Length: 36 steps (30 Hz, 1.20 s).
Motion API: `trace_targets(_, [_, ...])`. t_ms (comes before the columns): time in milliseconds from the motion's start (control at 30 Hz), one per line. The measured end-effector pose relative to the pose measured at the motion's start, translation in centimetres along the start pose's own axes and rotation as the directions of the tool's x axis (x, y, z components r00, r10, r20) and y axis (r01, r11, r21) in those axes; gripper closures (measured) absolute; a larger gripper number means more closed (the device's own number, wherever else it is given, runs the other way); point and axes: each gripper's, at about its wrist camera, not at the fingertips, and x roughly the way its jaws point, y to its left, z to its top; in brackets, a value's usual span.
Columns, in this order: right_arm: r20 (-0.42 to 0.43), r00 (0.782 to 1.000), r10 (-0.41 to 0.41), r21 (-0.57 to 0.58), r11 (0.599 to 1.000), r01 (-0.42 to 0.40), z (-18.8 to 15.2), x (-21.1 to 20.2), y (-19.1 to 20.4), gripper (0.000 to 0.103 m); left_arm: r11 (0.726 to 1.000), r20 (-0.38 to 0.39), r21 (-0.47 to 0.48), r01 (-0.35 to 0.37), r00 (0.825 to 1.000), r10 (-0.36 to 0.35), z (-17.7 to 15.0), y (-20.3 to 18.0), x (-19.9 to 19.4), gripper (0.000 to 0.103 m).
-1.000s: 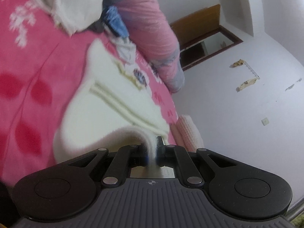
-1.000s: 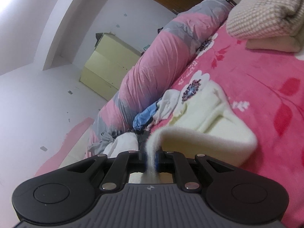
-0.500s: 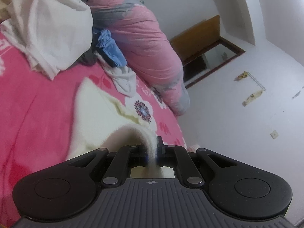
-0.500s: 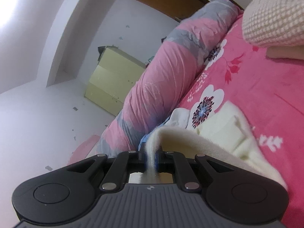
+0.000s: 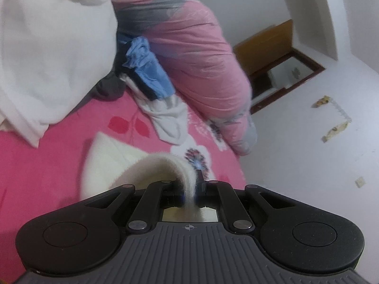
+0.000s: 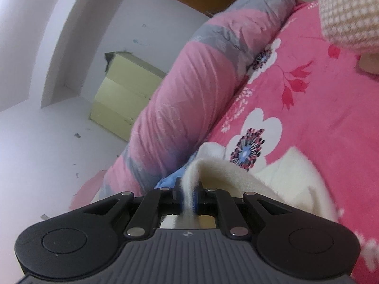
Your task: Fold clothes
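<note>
Cream fleece garment (image 5: 132,165) lies partly on the pink floral bedspread (image 5: 35,165), its near edge lifted and arched up, with the left gripper (image 5: 193,189) and the right gripper (image 6: 188,194) each clamped tight on a fold of that edge. Judgement: a fold-over is under way, so both hands should travel together at matching height to keep the carried edge straight. Letting go is best left until that edge lies square on the lower layer, short of the loose blue cloth (image 5: 148,71).
</note>
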Motion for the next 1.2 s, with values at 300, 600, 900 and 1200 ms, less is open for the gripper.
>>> trace_targets(300, [-0.065,0.997,-0.052,0.087,0.994,0.058,0.8,6.7,-5.9,0.093,0.995,-0.065,-0.071,-0.064,0.996,0.059,1.5,4.5,5.4,0.097])
trace_targets(600, [0.053,0.997,0.053,0.367,0.928,-0.069,1.9,6.5,-12.2,0.036,0.931,-0.067,-0.361,0.05,0.995,-0.079,3.0,9.1,6.0,0.076])
trace_targets(900, [0.123,0.99,0.071,0.481,0.868,-0.122,1.2,5.6,-15.2,0.034,0.922,0.088,-0.37,0.112,0.993,-0.085,3.5,9.5,4.7,0.063])
trace_targets(1200, [0.132,0.99,0.048,0.447,0.889,-0.103,1.5,5.1,-14.5,0.034,0.979,0.096,-0.206,-0.005,0.995,0.025,3.7,5.9,0.7,0.061])
